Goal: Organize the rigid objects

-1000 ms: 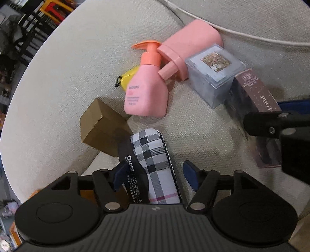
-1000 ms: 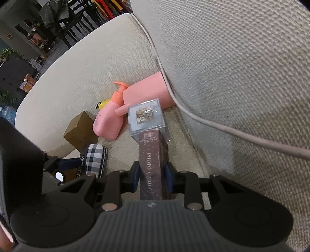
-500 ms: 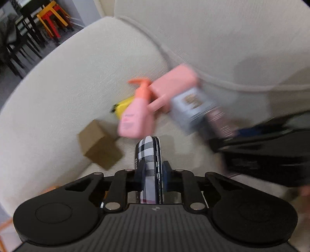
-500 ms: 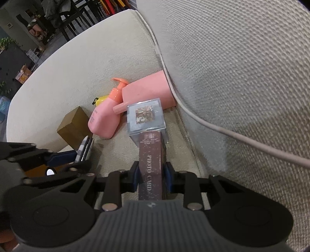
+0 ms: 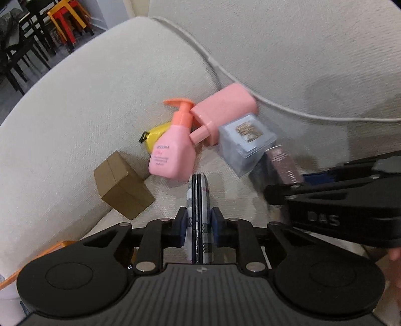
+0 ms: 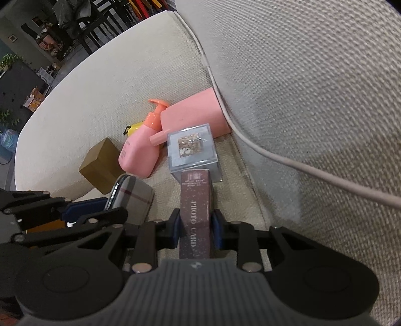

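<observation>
My left gripper [image 5: 198,223] is shut on a plaid case [image 5: 199,198], held on edge above the sofa seat; the case also shows in the right wrist view [image 6: 132,198]. My right gripper [image 6: 196,223] is shut on a maroon photo card box [image 6: 196,200], also visible in the left wrist view [image 5: 283,165]. Ahead on the sofa lie a pink pump bottle [image 5: 174,150], a larger pink bottle [image 5: 223,110], a clear blue box [image 5: 246,145], a brown box [image 5: 122,185] and a yellow object [image 5: 156,135].
The beige sofa backrest [image 6: 300,75] rises on the right with a white cable [image 6: 250,140] along it. Dark chairs [image 5: 22,50] and red and yellow stools [image 5: 67,17] stand beyond the sofa arm [image 5: 62,112]. An orange thing [image 5: 50,250] shows low left.
My left gripper closed on the plaid case and lifted it onto its edge. The right gripper kept its hold on the photo card box and moved slightly closer to the pile.
</observation>
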{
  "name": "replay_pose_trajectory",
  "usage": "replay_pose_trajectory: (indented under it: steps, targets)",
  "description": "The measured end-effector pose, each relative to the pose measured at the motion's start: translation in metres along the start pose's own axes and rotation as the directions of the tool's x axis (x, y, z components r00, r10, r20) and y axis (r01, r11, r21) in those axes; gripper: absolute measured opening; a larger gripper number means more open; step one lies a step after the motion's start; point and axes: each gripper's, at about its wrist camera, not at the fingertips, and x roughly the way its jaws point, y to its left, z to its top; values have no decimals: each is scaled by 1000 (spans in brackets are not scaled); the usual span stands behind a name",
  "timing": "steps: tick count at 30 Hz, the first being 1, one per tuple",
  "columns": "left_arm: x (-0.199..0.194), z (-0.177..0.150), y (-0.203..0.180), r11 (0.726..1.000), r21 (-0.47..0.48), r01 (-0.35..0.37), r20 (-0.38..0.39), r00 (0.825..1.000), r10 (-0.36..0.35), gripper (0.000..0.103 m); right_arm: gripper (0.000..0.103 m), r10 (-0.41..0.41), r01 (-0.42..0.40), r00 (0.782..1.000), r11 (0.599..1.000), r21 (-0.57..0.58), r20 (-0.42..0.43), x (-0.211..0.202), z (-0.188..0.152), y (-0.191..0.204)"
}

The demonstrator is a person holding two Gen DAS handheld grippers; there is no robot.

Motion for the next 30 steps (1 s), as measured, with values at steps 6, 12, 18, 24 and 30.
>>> replay_pose_trajectory:
  steps: [6, 12, 18, 24, 30]
  targets:
    - [3, -8, 6, 997, -73, 12, 25, 1000, -10, 22, 25, -7, 7, 1000, 1000, 3, 3, 1, 1, -1]
    - [-17, -22, 15, 986, -157, 55, 95, 995, -41, 21, 21, -31, 32, 999, 999, -27, 28, -1, -2, 3]
    - [-57, -36, 22, 972, -205, 116, 191, 979, -77, 21, 21, -11, 19, 996, 997, -78, 92, -20, -11, 13]
    - [-101, -55, 38, 962, -234, 140, 265, 961, -75, 21, 21, 31, -12, 986, 993, -116, 163, -58, -23, 31]
    - [-141, -80, 62, 951, -257, 173, 347, 935, -76, 20, 21, 95, -52, 967, 981, -185, 234, -97, -29, 73]
